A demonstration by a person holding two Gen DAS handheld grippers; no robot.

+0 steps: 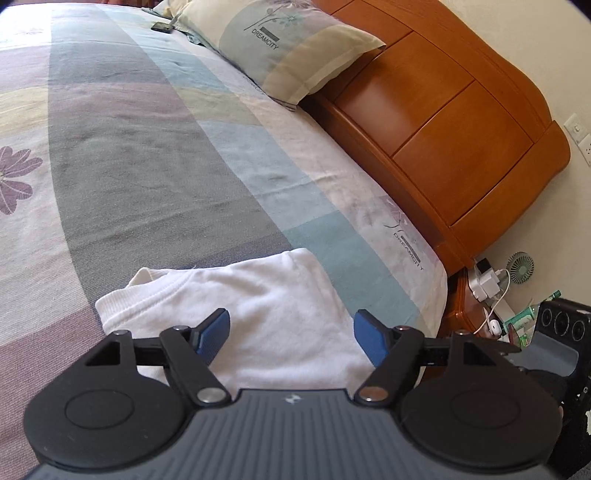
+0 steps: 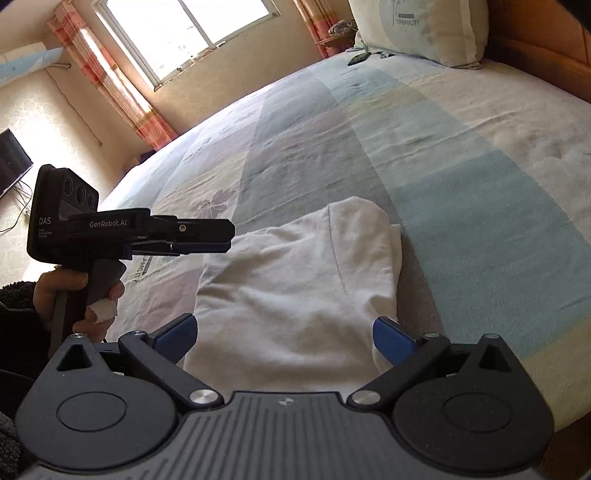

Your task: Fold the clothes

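A white garment (image 1: pixel 273 306) lies folded into a compact bundle near the edge of the bed (image 1: pixel 147 155), its ribbed collar to the left in the left wrist view. My left gripper (image 1: pixel 291 321) hovers just over its near part, blue pads (image 1: pixel 212 334) spread wide with nothing pinched between them. In the right wrist view the same garment (image 2: pixel 295 280) fills the middle. My right gripper (image 2: pixel 284 325) is open above its near edge, pads apart on either side. The left gripper (image 2: pixel 227 236) shows side-on at the left, held by a hand (image 2: pixel 74 291), above the garment's left edge.
A pillow (image 1: pixel 288 48) leans against the wooden headboard (image 1: pixel 443 122). A small dark object (image 1: pixel 161 26) lies on the sheet beside it. A nightstand with chargers and a small fan (image 1: pixel 520 267) stands past the bed's corner. A window (image 2: pixel 184 33) and curtains are across the room.
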